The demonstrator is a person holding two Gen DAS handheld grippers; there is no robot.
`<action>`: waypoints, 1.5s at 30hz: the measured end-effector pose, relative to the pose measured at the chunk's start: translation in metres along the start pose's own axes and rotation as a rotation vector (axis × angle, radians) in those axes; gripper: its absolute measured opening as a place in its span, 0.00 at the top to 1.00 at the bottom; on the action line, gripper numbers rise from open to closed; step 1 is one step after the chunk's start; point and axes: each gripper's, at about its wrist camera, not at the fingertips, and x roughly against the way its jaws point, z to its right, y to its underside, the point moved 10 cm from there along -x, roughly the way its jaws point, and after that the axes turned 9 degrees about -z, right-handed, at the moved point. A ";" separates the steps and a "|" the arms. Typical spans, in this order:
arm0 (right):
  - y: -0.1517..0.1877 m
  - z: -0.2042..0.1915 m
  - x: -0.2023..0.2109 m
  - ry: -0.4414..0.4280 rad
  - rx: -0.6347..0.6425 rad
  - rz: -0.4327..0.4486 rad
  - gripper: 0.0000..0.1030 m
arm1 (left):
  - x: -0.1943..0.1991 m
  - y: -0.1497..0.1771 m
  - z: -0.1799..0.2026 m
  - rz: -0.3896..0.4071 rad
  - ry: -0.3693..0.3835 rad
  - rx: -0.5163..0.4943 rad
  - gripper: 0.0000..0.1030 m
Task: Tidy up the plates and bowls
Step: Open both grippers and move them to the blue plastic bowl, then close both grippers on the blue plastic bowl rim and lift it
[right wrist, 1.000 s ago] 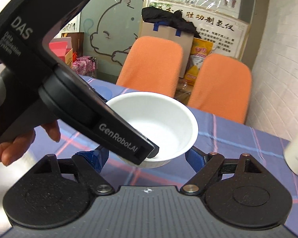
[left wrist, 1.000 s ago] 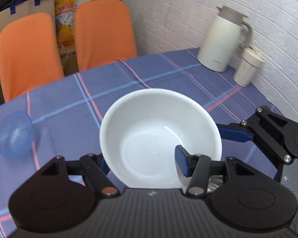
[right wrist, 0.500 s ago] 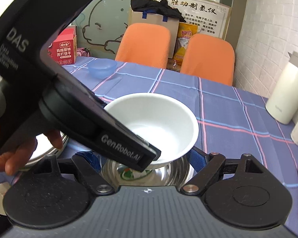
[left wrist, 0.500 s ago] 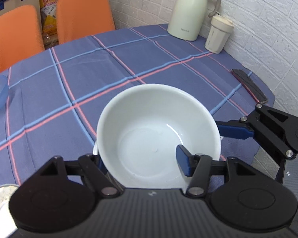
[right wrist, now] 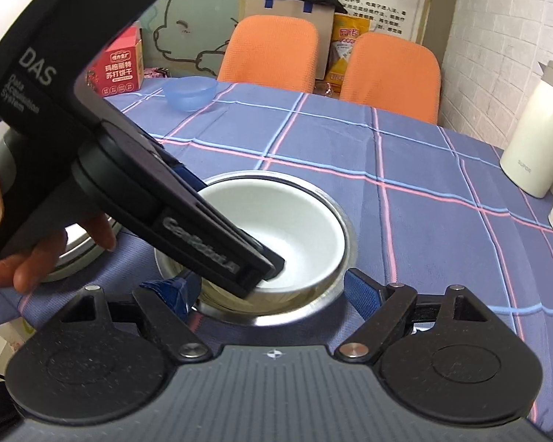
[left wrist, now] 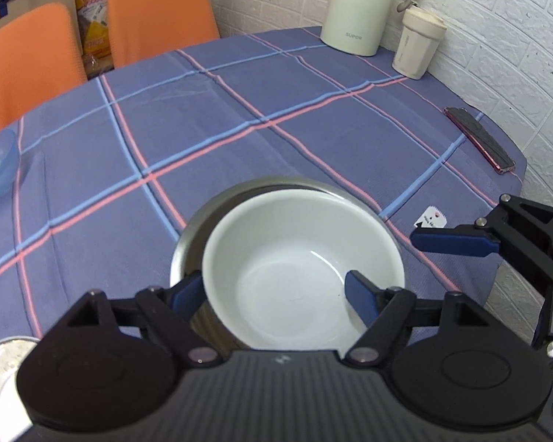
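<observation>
We list one white bowl (left wrist: 302, 269), mouth up, round with no long axis, nested in a steel bowl (left wrist: 202, 228) at lower centre on the checked table (left wrist: 239, 110). Our left claw (left wrist: 276, 294) straddles its near rim, jaws opening, pads clear. Our right claw (right wrist: 265, 291) is closing, blue pads beside the steel rim; whether they press, we cannot tell. Readable: "SUPOR" on the cream kettle (left wrist: 361, 7); "DAS" and "GenRobot.AI" on the left claw's body.
</observation>
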 end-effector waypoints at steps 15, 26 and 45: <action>0.014 0.009 0.030 0.006 -0.012 0.012 0.31 | 0.042 -0.005 -0.007 0.102 -0.043 0.004 0.23; -0.086 -0.013 0.014 -0.049 0.052 0.121 0.30 | 0.066 0.005 -0.132 0.128 -0.179 0.173 0.22; -0.228 -0.094 -0.190 -0.242 0.199 -0.069 0.30 | -0.001 -0.076 -0.372 0.068 -0.227 0.550 0.22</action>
